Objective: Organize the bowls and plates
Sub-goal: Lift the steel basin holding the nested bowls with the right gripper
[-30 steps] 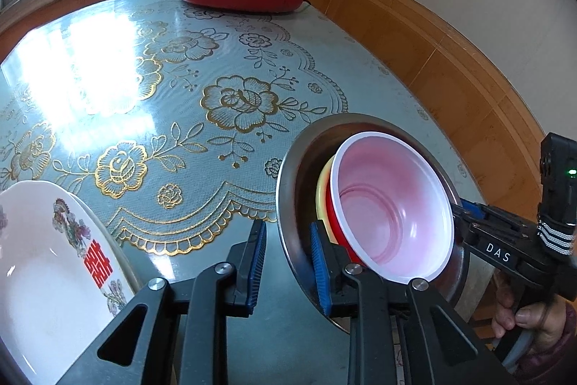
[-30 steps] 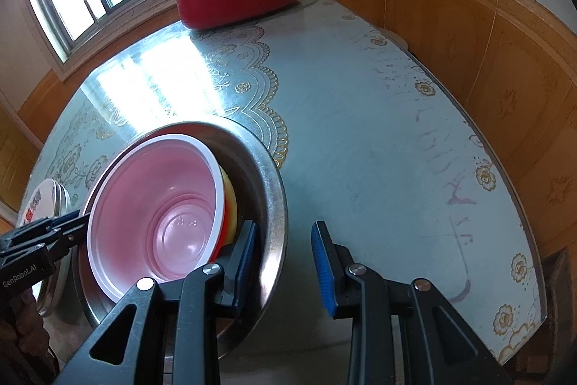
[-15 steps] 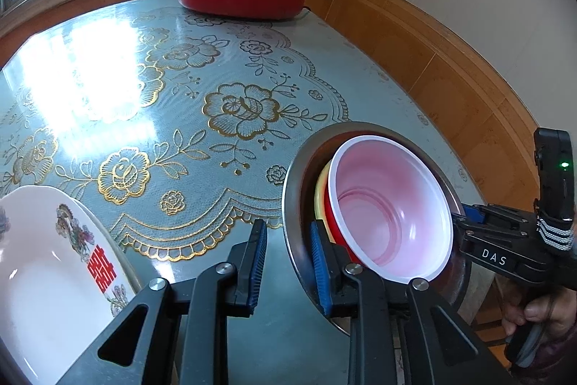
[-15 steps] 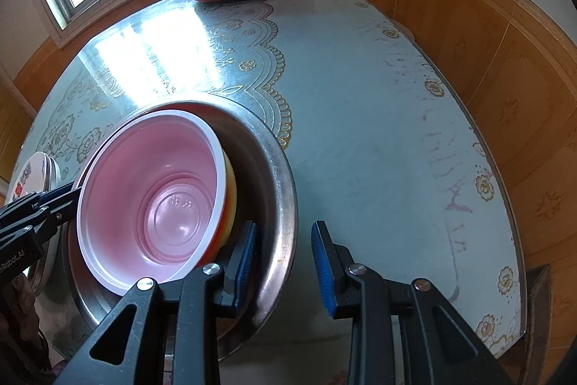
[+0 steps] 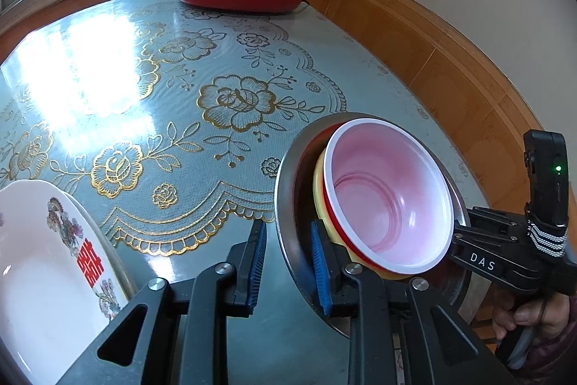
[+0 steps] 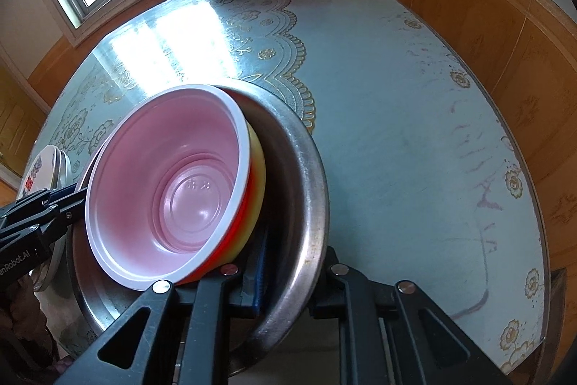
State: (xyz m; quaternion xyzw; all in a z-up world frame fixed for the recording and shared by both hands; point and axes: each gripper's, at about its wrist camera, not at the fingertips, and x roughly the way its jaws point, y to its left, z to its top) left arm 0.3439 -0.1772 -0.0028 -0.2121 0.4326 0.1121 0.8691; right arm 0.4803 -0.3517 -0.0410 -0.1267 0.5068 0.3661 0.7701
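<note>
The steel basin [image 6: 306, 204], holding the nested pink bowl [image 6: 173, 190] and yellow bowl [image 6: 256, 175], sits tilted near the table's edge. The right gripper [image 6: 288, 273] has just closed onto the basin's rim; the left gripper [image 5: 288, 262] clamps its opposite rim. Left of the basin, the decorated plate [image 5: 39, 276] remains unstacked.

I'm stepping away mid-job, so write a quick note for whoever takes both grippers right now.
Left gripper: jaws straddle the steel basin's left rim.
Right gripper: jaws just closed on the basin's right rim.
Things: red-and-white plastic bowl nested in a yellow bowl, both tilted inside the basin; white decorated plate at left.
Done: bowls stacked in basin.
Left: probably carry the basin, then sort the plate.
</note>
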